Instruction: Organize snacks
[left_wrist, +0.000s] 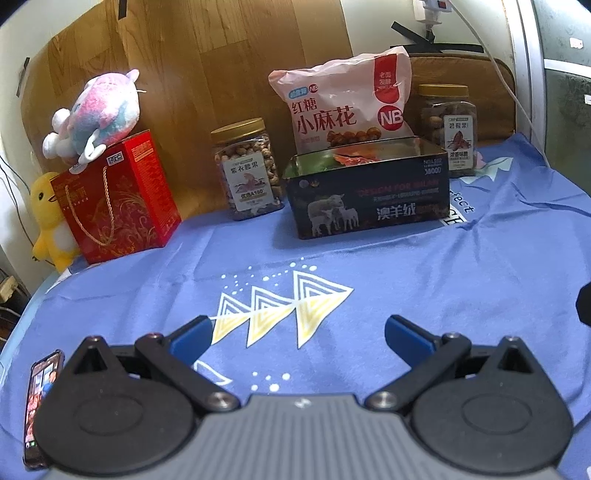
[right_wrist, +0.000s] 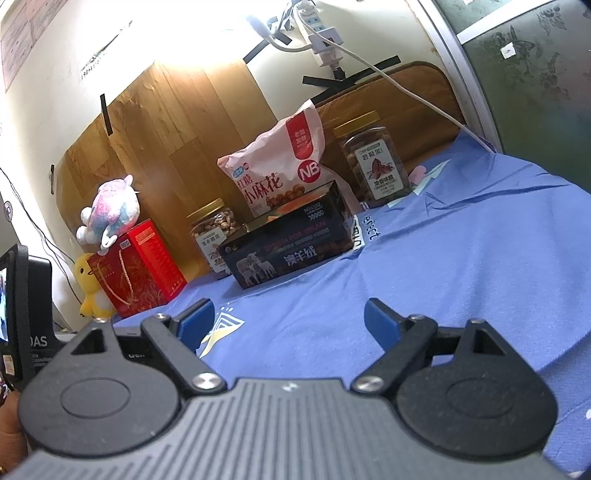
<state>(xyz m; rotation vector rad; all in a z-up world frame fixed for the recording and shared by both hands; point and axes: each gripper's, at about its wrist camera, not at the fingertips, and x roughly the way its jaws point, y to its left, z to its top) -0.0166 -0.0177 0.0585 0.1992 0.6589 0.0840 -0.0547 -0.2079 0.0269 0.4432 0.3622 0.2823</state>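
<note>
A black open tin box (left_wrist: 369, 192) stands at the back of the blue cloth, with orange packets (left_wrist: 354, 157) inside; it also shows in the right wrist view (right_wrist: 288, 245). A pink snack bag (left_wrist: 343, 103) (right_wrist: 277, 173) leans upright behind it. A gold-lidded nut jar (left_wrist: 249, 170) (right_wrist: 212, 236) stands left of the box, another jar (left_wrist: 448, 127) (right_wrist: 375, 162) to its right. My left gripper (left_wrist: 299, 328) is open and empty, well in front of the box. My right gripper (right_wrist: 290, 317) is open and empty, also short of the box.
A red gift box (left_wrist: 118, 199) (right_wrist: 138, 267) with a pink plush (left_wrist: 99, 110) on top and a yellow duck plush (left_wrist: 48, 218) stand at the back left. A phone (left_wrist: 38, 406) lies at the cloth's front left. A wooden board (left_wrist: 221, 55) backs the table.
</note>
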